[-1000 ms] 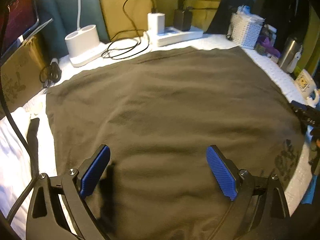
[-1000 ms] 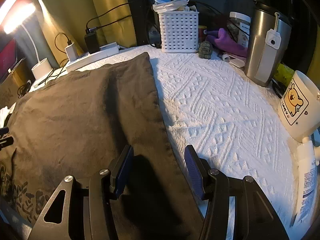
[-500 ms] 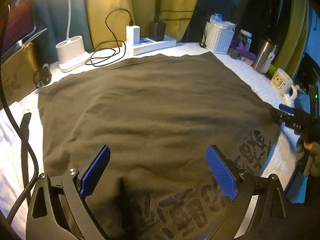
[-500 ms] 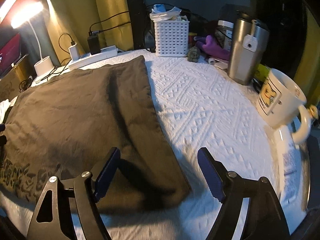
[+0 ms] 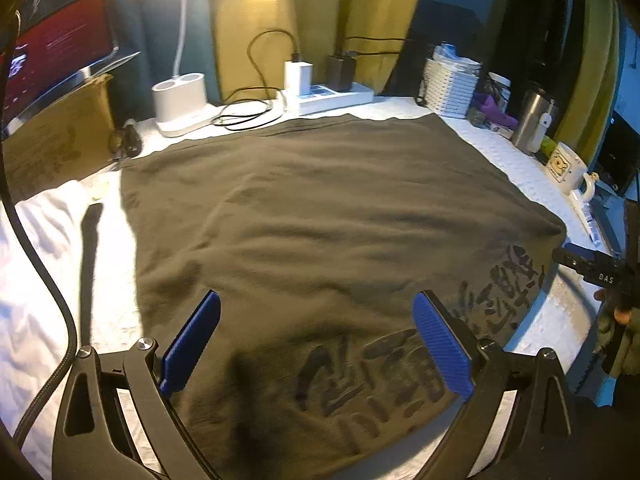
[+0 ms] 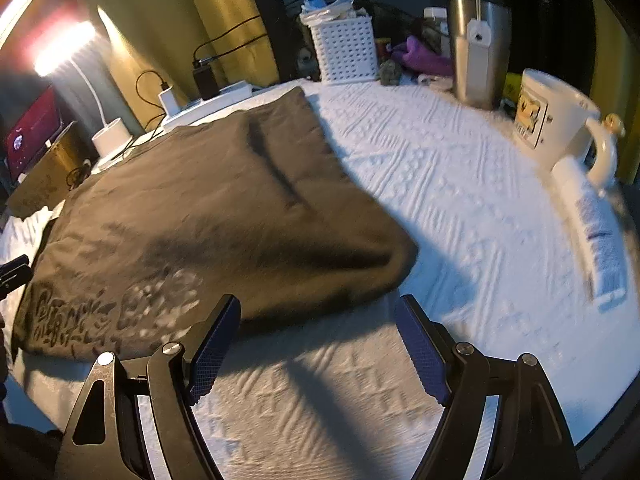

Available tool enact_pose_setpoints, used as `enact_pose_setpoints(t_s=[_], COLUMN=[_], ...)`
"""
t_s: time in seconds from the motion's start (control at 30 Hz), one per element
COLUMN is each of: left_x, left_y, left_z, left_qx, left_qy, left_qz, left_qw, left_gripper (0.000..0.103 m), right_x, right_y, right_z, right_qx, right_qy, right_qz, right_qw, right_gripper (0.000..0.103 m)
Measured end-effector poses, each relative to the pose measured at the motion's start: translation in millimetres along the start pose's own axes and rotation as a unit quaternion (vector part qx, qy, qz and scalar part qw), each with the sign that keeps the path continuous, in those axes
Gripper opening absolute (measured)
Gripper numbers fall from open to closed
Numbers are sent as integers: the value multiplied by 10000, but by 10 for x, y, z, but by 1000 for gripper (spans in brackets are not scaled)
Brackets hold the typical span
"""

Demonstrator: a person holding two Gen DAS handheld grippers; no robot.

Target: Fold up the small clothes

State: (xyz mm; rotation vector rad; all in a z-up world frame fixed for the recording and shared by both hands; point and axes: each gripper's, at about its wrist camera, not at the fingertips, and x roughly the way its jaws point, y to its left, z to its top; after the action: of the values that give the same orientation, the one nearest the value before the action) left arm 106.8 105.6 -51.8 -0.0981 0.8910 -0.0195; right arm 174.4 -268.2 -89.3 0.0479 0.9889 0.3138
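Both grippers have drawn back from the garment since the earlier frames — right gripper [image 6: 318, 344] widened, now spread over bare white cloth [image 6: 460, 216], nothing between its pads. Left gripper [image 5: 320, 344] spread wide above the dark olive garment [image 5: 320, 216], not touching — garment lies flat, printed edge nearest.
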Motion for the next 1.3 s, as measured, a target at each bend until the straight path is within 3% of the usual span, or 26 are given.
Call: enact_pose_setpoints(t_s=[0.23,0.63,0.97,1.07,1.13,1.17,1.23,1.3], left_x=[-8,62,183,200,216,226,251,273], left_y=[307,689,810,804,791,785,763,727], left_z=[-74,-26,-5,0,0,-2,-9,1], left_qx=[-332,-697,-860,-892,-898,-900,-926,-950], left_qy=[32,62,252,297,347,375,425,466], left_qz=[269,631,759,792,816,822,829,814], left_qw=[9991,9956,9931,9924,9920,9918,9913,9910], left_gripper=[96,96,96,96,96,96,96,96], right_x=[40,387,724,813,870,886,904,920], right_y=[8,198,466,564,645,649,589,523], right_z=[52,428,764,835,863,865,876,888], right_qx=[204,214,247,160,-4,-16,105,183], right_qy=[-83,-119,-98,-101,-75,-35,3,56], right_qz=[212,551,905,908,810,849,965,1217], right_qw=[9995,9982,9955,9957,9967,9964,9953,9924], right_gripper=[84,85,84,69,45,42,20,18])
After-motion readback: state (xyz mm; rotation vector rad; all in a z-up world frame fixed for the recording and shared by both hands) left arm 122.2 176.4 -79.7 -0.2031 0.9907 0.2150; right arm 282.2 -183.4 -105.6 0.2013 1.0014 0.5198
